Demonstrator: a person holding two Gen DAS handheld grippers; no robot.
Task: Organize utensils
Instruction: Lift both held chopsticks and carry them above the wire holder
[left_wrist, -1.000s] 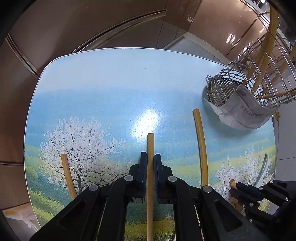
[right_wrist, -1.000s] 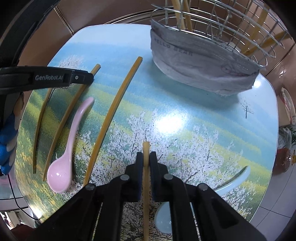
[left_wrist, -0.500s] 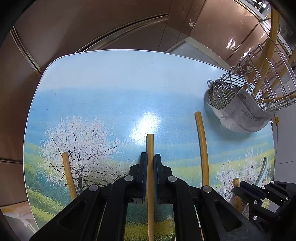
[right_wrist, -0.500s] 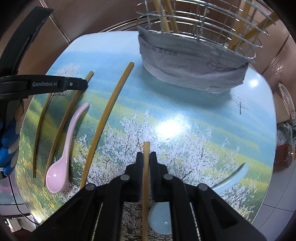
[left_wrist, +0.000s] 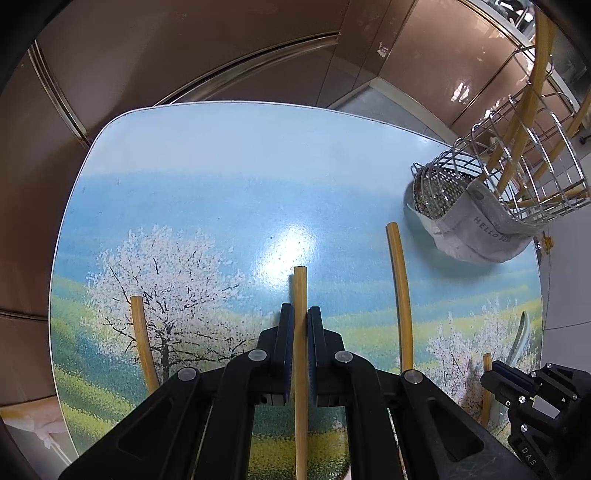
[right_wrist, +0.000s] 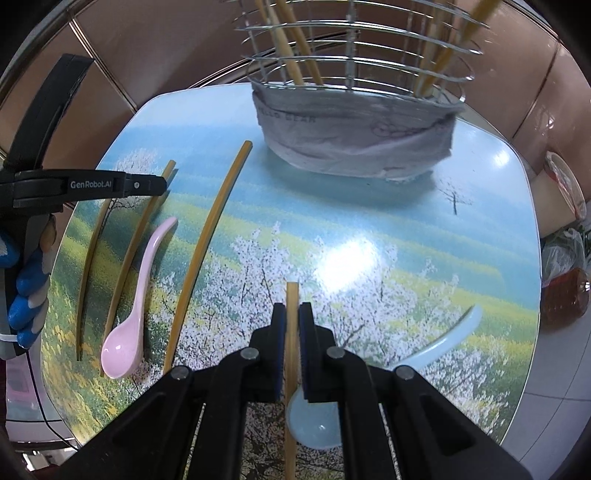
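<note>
Reading "GenRobot.AI", left tool grips chopstick.

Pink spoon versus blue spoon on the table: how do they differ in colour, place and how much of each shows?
The pink spoon lies in full view among the loose chopsticks near the left gripper; the blue spoon lies on the other side, its bowl partly hidden behind the right gripper. The pink handle curves up and right; the blue one sweeps further right. Both rest on the table, bowls nearest the camera.
</note>
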